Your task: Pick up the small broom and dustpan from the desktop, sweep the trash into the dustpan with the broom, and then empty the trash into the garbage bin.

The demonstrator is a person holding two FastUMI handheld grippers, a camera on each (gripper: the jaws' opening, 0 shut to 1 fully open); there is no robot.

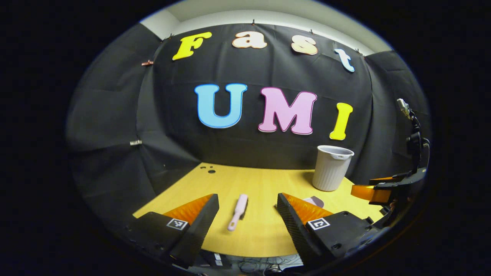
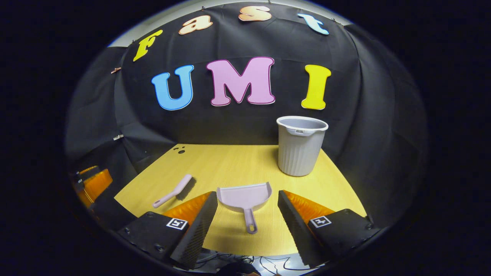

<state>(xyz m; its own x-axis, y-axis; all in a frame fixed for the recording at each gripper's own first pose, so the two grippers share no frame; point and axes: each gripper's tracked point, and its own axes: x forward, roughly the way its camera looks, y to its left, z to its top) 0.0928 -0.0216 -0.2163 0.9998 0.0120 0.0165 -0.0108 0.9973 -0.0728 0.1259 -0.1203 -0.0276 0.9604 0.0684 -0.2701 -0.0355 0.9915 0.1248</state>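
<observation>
A small pink broom [image 1: 238,211] lies on the yellow desktop [image 1: 261,184], straight ahead of my left gripper [image 1: 248,203], which stands open and short of it. In the right gripper view the same broom [image 2: 173,191] lies left of a pale pink dustpan [image 2: 245,200], handle toward me. My right gripper [image 2: 247,199] is open, its fingers either side of the dustpan without touching it. A grey ribbed garbage bin [image 2: 301,145] stands upright at the back right of the desktop [image 2: 230,165]. No trash is visible to me on the wood.
The other gripper [image 1: 378,191] shows at the right edge of the left gripper view, beside the bin [image 1: 332,168]. A sliver of the dustpan [image 1: 315,200] peeks past my left gripper's right finger. Two dark holes [image 2: 180,150] mark the desktop's far left corner. Cables hang below the near edge.
</observation>
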